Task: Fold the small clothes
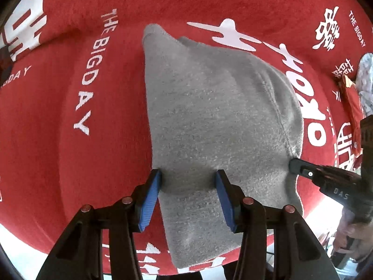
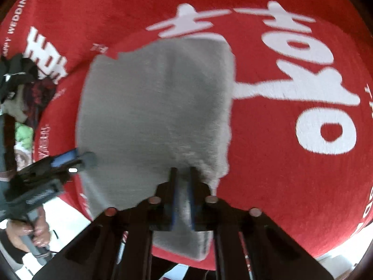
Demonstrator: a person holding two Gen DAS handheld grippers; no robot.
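A small grey fleece garment [image 1: 209, 121] lies spread on a red cloth [image 1: 70, 151] printed with white letters. My left gripper [image 1: 188, 175] is open, its blue pads [image 1: 151, 196] standing over the garment's near left part. My right gripper [image 2: 183, 171] is shut on the garment's near right edge [image 2: 186, 221], pinching grey cloth between its pads. The garment [image 2: 151, 107] fills the middle of the right wrist view. The right gripper also shows at the right of the left wrist view [image 1: 293, 165]. The left gripper shows at the left of the right wrist view [image 2: 77, 158].
A pile of other clothes [image 2: 21, 93] lies at the left edge of the red cloth [image 2: 279, 175]. A grey-white patterned item [image 1: 366, 81] and a red packet [image 1: 354, 107] lie at the far right. The cloth's near edge drops to a white floor [image 2: 67, 217].
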